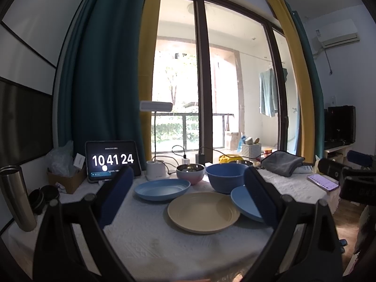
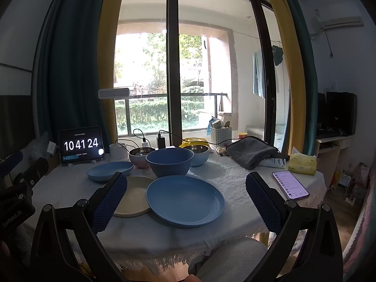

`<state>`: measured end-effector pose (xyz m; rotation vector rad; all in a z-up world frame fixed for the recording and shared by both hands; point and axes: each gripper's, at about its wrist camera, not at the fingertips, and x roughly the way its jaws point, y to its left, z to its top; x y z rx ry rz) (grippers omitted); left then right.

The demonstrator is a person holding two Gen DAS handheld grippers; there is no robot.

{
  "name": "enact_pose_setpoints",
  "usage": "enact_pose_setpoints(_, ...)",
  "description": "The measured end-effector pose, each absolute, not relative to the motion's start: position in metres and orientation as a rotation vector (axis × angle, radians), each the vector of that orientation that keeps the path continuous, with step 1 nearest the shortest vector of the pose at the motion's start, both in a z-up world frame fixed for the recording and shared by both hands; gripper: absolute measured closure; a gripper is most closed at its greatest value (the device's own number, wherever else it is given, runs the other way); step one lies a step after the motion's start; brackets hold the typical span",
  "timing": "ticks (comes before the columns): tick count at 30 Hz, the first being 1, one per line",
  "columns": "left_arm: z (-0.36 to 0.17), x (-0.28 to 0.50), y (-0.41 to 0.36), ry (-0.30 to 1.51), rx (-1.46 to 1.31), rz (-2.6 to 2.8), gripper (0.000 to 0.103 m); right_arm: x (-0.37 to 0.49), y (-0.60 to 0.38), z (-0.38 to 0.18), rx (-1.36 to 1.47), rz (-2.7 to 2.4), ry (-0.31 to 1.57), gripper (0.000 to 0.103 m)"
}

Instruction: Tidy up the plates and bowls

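A: Both claws stand apart and empty: your left gripper point(image 1: 188, 197) frames the cream plate point(image 1: 203, 211), your right gripper point(image 2: 185, 195) the big blue plate point(image 2: 185, 203) near the table's point(image 2: 225, 174) front edge.

B: And the rest?

A: A second blue plate point(image 2: 109, 170) lies toward the left edge, with the dark blue bowl point(image 2: 169, 163) and two steel-lined bowls point(image 2: 141, 156) behind.

B: What's the risk?

A: The blue plate overlaps the cream one; lift the lower first and you likely tip it.

B: Any difference between views?

A: Only your right view shows that overlap fully, and the phone point(image 2: 290, 184) at the right edge.
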<state>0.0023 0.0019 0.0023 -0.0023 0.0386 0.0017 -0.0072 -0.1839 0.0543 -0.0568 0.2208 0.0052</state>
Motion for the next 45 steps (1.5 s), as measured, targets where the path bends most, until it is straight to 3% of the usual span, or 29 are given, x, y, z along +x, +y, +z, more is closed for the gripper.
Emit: enact_pose_setpoints(45, -0.0016, 0.0023, -0.0002, 0.035, -0.013, -0.005, 0.007, -0.0070, -0.1797, 0.0535, -0.068, 0.006, 0.216, 0.000)
